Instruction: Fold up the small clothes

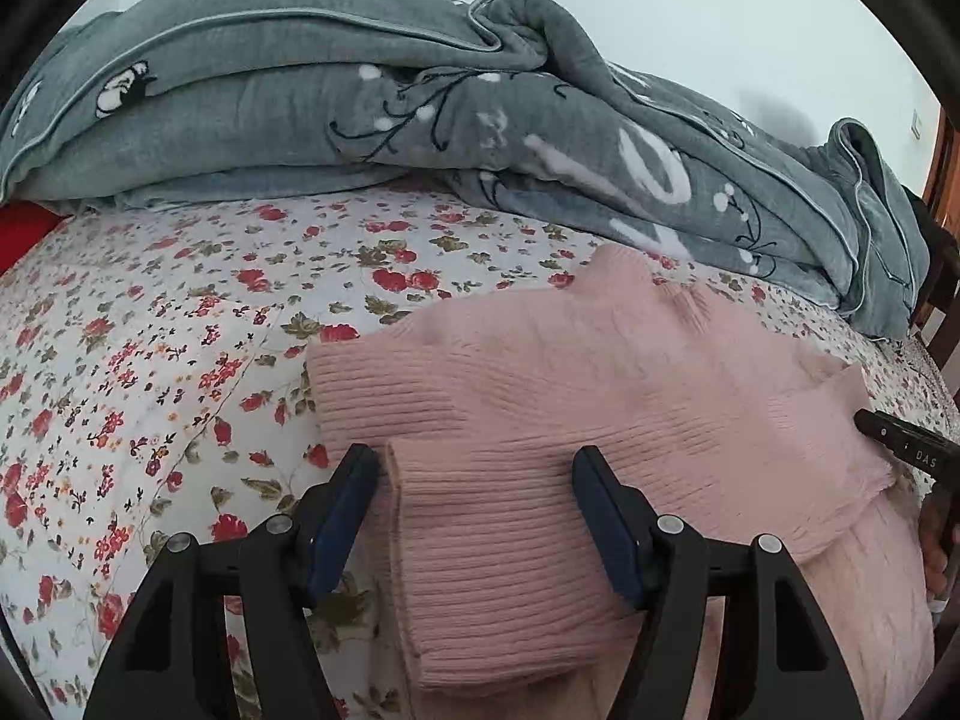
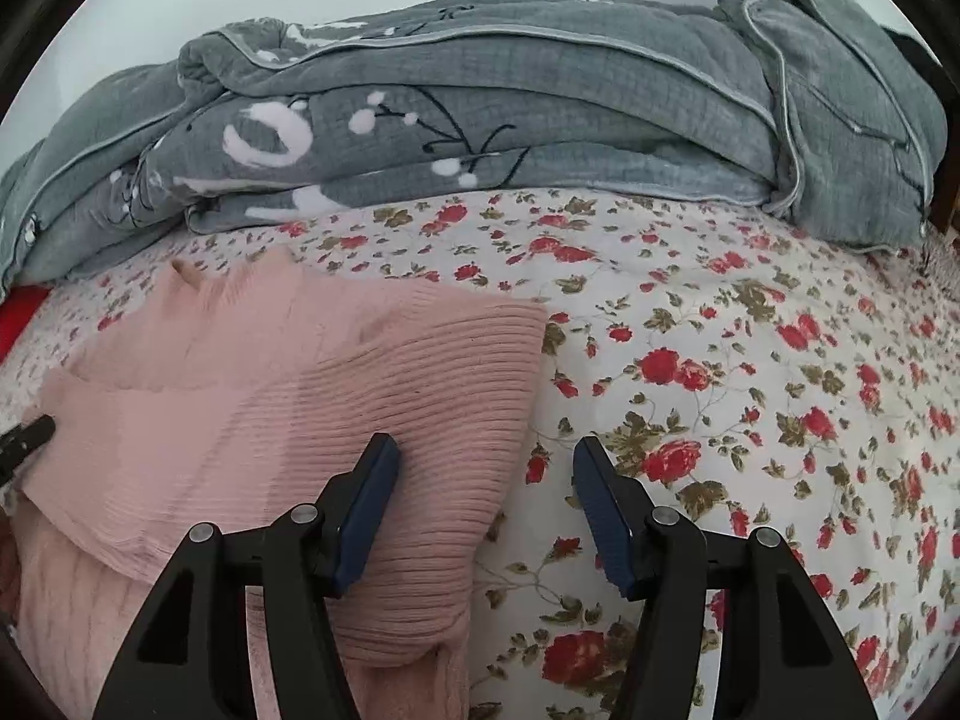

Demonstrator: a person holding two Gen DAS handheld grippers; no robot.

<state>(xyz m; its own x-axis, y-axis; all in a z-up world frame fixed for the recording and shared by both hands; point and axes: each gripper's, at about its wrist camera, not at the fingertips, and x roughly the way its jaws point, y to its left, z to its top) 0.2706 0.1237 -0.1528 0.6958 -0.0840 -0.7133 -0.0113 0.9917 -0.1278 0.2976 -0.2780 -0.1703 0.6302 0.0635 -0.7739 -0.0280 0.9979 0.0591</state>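
Note:
A pink ribbed knit sweater (image 1: 600,384) lies on the floral bedsheet (image 1: 150,360), with both sleeves folded in across its body. My left gripper (image 1: 474,468) is open, its fingers straddling the folded left sleeve cuff (image 1: 480,540) without closing on it. In the right wrist view the sweater (image 2: 270,372) fills the left half. My right gripper (image 2: 486,462) is open over the sweater's right edge; its left finger (image 2: 369,504) is above the folded sleeve and its right finger (image 2: 603,510) above the sheet. The right gripper's tip also shows in the left wrist view (image 1: 900,447).
A rumpled grey quilt (image 1: 420,102) with white and black print is piled along the far side of the bed, also in the right wrist view (image 2: 510,108). A red item (image 1: 24,228) sits at the far left. A wooden frame (image 1: 942,192) stands at the right edge.

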